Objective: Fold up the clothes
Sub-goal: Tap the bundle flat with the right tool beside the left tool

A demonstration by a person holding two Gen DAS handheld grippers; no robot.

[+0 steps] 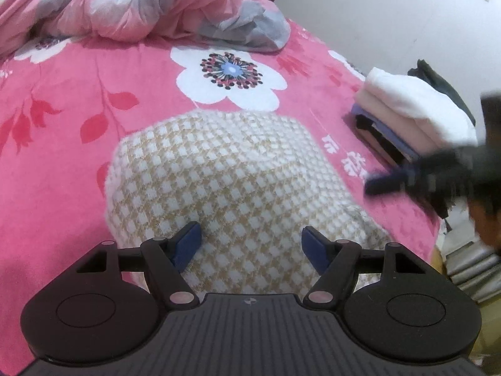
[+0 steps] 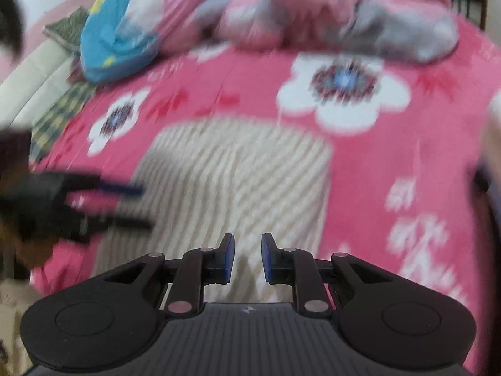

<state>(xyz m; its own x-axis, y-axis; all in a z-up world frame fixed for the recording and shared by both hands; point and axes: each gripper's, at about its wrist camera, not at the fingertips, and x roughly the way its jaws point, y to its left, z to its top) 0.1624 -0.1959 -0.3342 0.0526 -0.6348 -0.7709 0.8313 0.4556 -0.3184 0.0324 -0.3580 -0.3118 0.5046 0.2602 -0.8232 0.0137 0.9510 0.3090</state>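
A folded cream and tan checked garment (image 1: 231, 188) lies on the pink flowered bed sheet (image 1: 62, 163). My left gripper (image 1: 250, 244) is open and empty, its blue pads just above the garment's near edge. The right gripper shows blurred at the right of this view (image 1: 407, 178), beside the garment. In the right wrist view, which is motion-blurred, the same garment (image 2: 238, 181) lies ahead. My right gripper (image 2: 248, 258) is open with a narrow gap and holds nothing. The left gripper (image 2: 103, 200) appears blurred at the left over the garment's edge.
A stack of folded clothes (image 1: 413, 119), white on top, sits at the bed's right edge. A crumpled pink and grey quilt (image 1: 150, 6) fills the far end. A blue pillow (image 2: 116, 31) and plaid cloth (image 2: 56, 116) lie far left. A white wall (image 1: 391, 15) stands behind.
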